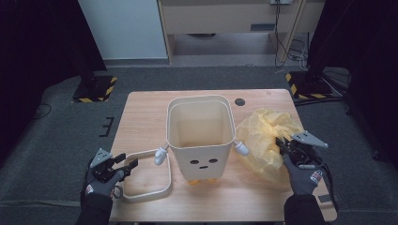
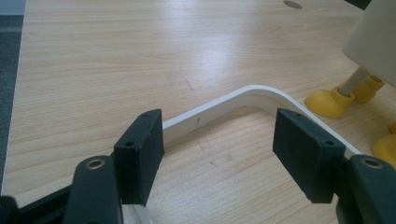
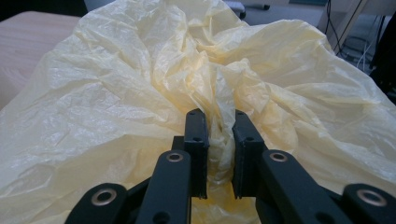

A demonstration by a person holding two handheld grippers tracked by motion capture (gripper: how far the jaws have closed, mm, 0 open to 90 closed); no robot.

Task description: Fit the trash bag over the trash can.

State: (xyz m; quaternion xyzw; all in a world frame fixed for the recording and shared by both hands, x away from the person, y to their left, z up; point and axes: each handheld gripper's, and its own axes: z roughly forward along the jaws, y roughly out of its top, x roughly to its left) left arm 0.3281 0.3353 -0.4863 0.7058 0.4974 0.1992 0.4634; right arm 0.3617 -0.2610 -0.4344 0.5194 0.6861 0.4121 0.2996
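Plastic bag (image 3: 140,107), yellow and crumpled, lies on the right side of the table (image 1: 141,112), just right of the bin; the right gripper (image 3: 219,154) has its jaws pinched tight on a fold of it. On the near left, the left gripper (image 2: 219,154) stands wide open, its jaws straddling the white ring (image 2: 224,105) that lies flat on the table. Between them the cream bin (image 1: 201,136) stands upright with nothing visible inside.
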